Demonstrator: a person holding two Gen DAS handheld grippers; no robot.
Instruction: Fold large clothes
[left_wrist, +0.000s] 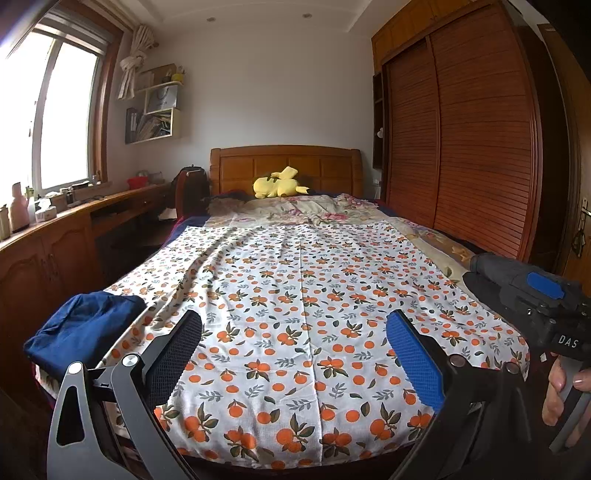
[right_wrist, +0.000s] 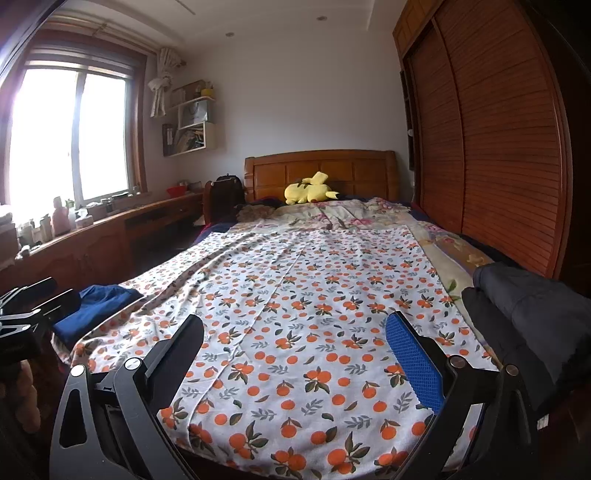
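Spread flat over the wooden-framed bed (left_wrist: 284, 162): thin white woven cloth (left_wrist: 303, 295) printed with oranges and leaves, centre crease lengthwise, soft wrinkles toward the left edge. Crumpled blue garment (left_wrist: 81, 328) at near-left corner, dark padded garment (right_wrist: 517, 317) bunched at near-right. Left gripper (left_wrist: 295, 354) and right gripper (right_wrist: 295, 354) both spread wide above the near hem, gripping nothing; ribbed blue pad opposite black mesh pad on each.

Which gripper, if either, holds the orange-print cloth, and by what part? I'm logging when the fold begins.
Neither. The left gripper and right gripper are both open above the orange-print cloth, gripping nothing.
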